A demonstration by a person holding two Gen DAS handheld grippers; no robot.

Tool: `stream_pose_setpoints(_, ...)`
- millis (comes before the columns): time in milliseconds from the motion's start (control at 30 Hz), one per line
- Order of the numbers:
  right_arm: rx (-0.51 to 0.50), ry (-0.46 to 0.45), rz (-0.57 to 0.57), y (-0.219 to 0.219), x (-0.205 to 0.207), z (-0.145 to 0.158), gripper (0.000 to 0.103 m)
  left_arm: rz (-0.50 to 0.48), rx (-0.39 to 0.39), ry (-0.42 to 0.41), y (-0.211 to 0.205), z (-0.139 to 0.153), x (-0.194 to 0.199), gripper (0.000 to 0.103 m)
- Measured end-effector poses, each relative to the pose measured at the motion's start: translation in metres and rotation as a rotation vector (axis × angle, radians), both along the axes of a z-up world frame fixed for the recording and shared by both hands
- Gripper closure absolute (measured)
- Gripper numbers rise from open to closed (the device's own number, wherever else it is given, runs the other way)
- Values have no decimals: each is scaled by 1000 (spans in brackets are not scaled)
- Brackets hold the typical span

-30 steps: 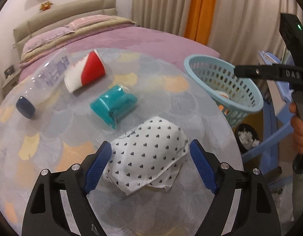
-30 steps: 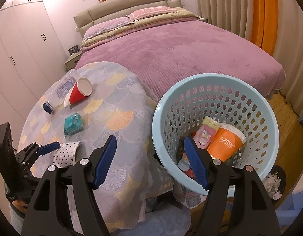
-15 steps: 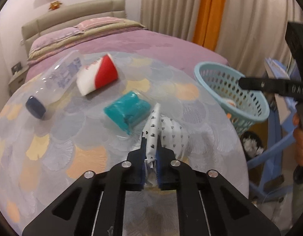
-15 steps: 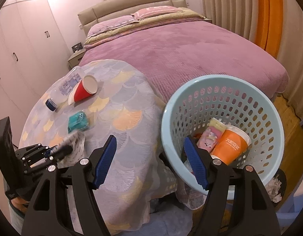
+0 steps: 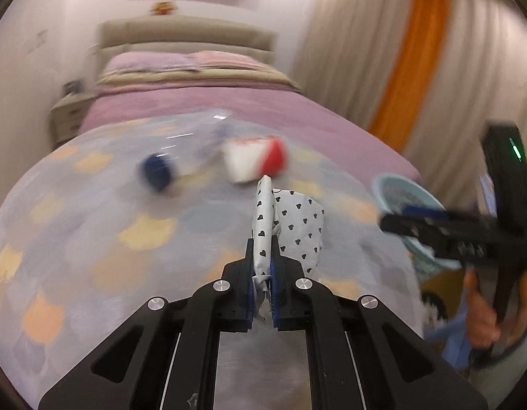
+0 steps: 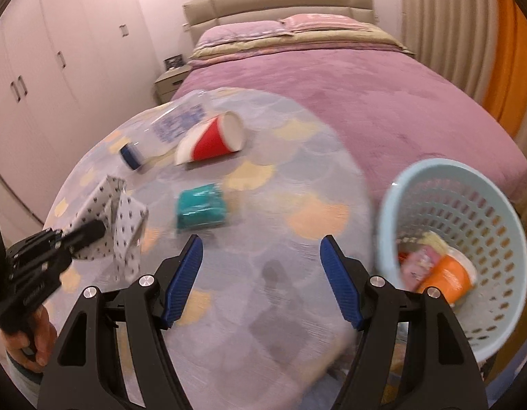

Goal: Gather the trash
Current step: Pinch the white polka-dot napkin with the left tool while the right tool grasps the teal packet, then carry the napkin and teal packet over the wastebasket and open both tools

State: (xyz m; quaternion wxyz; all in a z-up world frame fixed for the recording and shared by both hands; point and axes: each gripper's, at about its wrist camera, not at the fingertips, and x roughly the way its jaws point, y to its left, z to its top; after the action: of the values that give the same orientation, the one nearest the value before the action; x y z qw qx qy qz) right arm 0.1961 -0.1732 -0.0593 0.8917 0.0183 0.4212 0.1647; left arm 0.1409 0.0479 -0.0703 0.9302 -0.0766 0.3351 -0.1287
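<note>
My left gripper (image 5: 262, 273) is shut on a white wrapper with black hearts (image 5: 291, 225) and holds it above the round table (image 5: 92, 239); the wrapper also shows in the right wrist view (image 6: 116, 218). A red and white paper cup (image 6: 212, 141), a clear bottle with a blue cap (image 6: 161, 133) and a teal packet (image 6: 200, 210) lie on the table. My right gripper (image 6: 261, 280) is open and empty over the table's near edge. The light blue basket (image 6: 468, 225) stands to its right.
The basket holds an orange cup (image 6: 444, 278) and a pink packet (image 6: 419, 263). A purple bed (image 6: 366, 85) lies behind the table. White wardrobes (image 6: 41, 68) stand at the left, curtains (image 5: 400, 68) at the right.
My left gripper closed on the heart-print wrapper and lifted it off the table. My right gripper moved left, from over the basket to over the table.
</note>
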Motion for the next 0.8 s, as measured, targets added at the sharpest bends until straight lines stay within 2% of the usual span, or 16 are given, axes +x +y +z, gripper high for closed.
stream_pose_setpoints(100, 1, 5, 32, 19, 7, -7, 36, 91, -47, 8, 21, -9, 0, 98)
stream_pose_setpoints(267, -7, 17, 49, 44, 20, -18, 36, 138, -39, 33, 26, -22, 4, 98)
stream_pose_setpoints(333, 0, 31, 58, 52, 25, -24, 36, 156, -8, 21, 22, -20, 4, 98)
stream_pose_setpoints(433, -4, 44, 66, 62, 31, -31, 36, 153, 2, 14, 22, -19, 2, 98)
stream_pose_setpoints(700, -124, 29, 66, 83, 35, -37, 35, 135, -42, 17, 30, -23, 2, 98)
stream_pose_setpoints(767, -149, 10, 78, 88, 32, -36, 41, 128, -38, 17, 28, -23, 1, 98)
stream_pose_setpoints(800, -150, 5, 83, 88, 32, -37, 52, 125, -34, 15, 27, -23, 1, 98)
